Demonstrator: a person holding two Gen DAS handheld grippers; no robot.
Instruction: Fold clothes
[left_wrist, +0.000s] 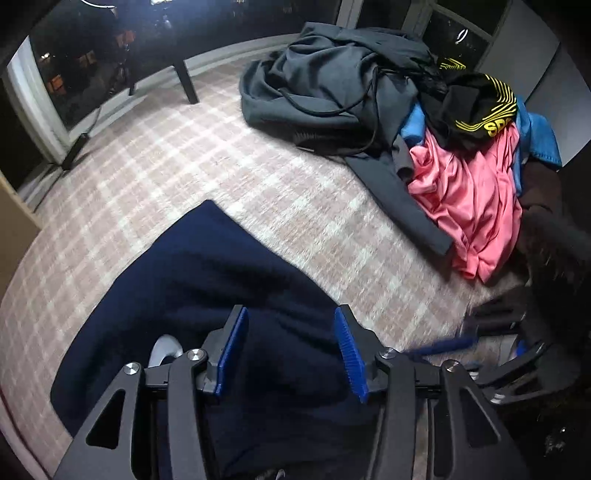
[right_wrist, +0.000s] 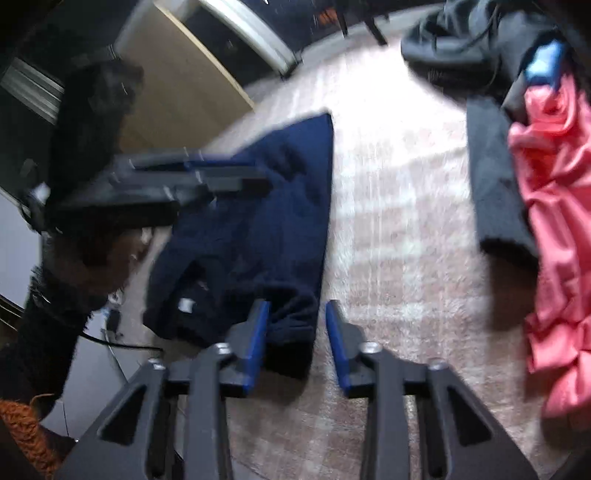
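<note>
Plaid-patterned pinkish rug (left_wrist: 221, 155) is taking up most of the floor, with the navy garment (right_wrist: 266, 206) lying flat on it, thick and floppy-looking, probably grippy rather than slick. I'd be pinching a corner or hem. The left gripper (left_wrist: 291, 354) is hovering spread over it; the right gripper (right_wrist: 297, 343) is spread too, straddling its near edge.

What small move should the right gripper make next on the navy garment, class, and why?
Probably ease the right gripper forward and close on the bunched near edge of the navy garment. Its jaws stand open with that rumpled edge between them, and the left gripper hovers open too.
</note>
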